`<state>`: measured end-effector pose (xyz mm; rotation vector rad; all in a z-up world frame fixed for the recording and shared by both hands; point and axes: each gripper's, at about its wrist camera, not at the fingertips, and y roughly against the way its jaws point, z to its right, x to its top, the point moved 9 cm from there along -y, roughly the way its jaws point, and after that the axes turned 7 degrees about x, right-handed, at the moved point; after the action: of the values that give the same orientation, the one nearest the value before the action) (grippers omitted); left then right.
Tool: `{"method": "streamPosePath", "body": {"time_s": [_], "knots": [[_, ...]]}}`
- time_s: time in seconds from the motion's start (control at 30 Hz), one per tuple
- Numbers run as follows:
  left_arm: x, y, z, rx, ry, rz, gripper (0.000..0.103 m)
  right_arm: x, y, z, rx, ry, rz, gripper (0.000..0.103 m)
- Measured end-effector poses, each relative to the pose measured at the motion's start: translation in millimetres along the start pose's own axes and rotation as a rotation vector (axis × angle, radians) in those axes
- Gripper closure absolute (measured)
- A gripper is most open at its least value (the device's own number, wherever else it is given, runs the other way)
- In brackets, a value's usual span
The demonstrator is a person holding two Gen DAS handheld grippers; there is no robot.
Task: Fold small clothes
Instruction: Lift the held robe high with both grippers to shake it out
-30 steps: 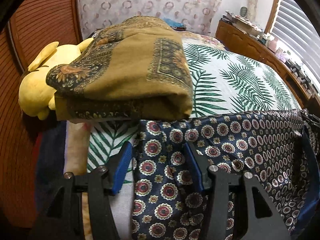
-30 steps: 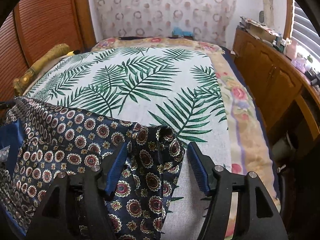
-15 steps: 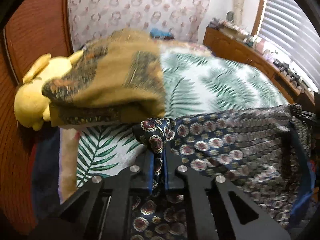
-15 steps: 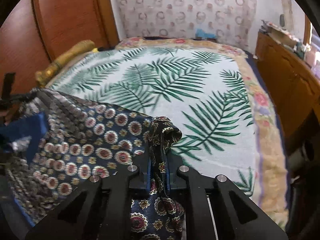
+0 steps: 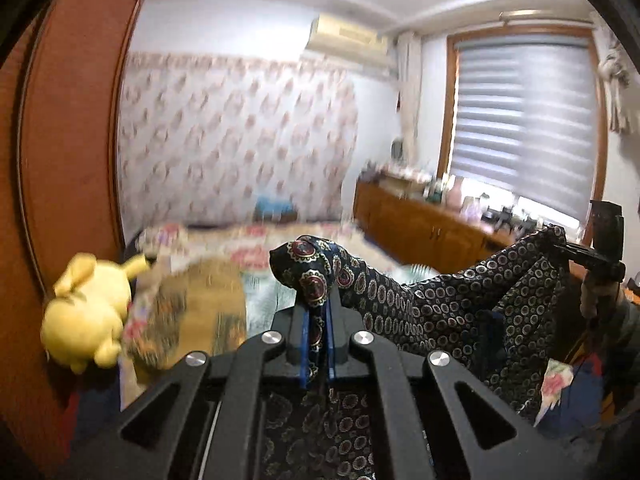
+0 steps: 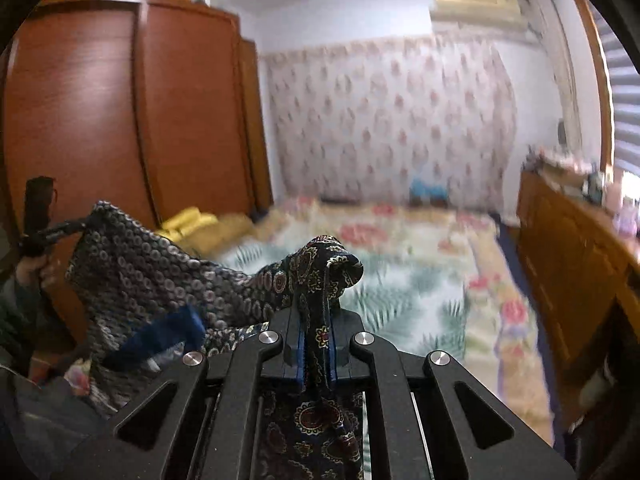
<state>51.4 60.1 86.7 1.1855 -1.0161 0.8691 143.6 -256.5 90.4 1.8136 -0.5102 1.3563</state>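
Note:
A dark navy garment with red and gold medallions [image 5: 420, 300] hangs stretched in the air between my two grippers. My left gripper [image 5: 316, 320] is shut on one bunched corner of it. My right gripper [image 6: 316, 320] is shut on the opposite corner [image 6: 320, 264]. The cloth sags between them, and a blue inner band [image 6: 160, 336] shows in the right wrist view. The right gripper also shows at the far right of the left wrist view [image 5: 600, 256], and the left gripper at the far left of the right wrist view [image 6: 40, 232].
The bed with a palm-leaf cover [image 6: 400, 280] lies below and ahead. A folded brown patterned cloth [image 5: 200, 312] and a yellow plush toy [image 5: 88, 312] sit at the bed's left. A wooden wardrobe [image 6: 120, 120] stands left, a wooden cabinet [image 5: 420, 224] right.
Both grippers closed on the garment's corners, then lifted it off the bed. The views have tilted up from the bed towards the wall and ceiling.

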Motion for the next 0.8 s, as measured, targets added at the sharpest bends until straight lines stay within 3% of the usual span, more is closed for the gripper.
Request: {"method": "streamPosePath", "body": {"time_s": [0.27, 0.47, 0.63, 0.8], "knots": [[102, 69, -17, 0.048, -0.041, 0.22, 0.099, 111, 81, -25, -0.01, 0.074, 0.199, 0.098], [154, 91, -40, 0.089, -0.059, 0.316, 0.099, 175, 125, -32, -0.042, 0.117, 0.297, 0.098], [163, 57, -59, 0.121, -0.053, 0.283, 0.099, 204, 127, -20, -0.1, 0.145, 0.312, 0.098], [137, -24, -74, 0.164, -0.041, 0.162, 0.099, 189, 69, 22, -0.158, 0.117, 0.189, 0.098]]}}
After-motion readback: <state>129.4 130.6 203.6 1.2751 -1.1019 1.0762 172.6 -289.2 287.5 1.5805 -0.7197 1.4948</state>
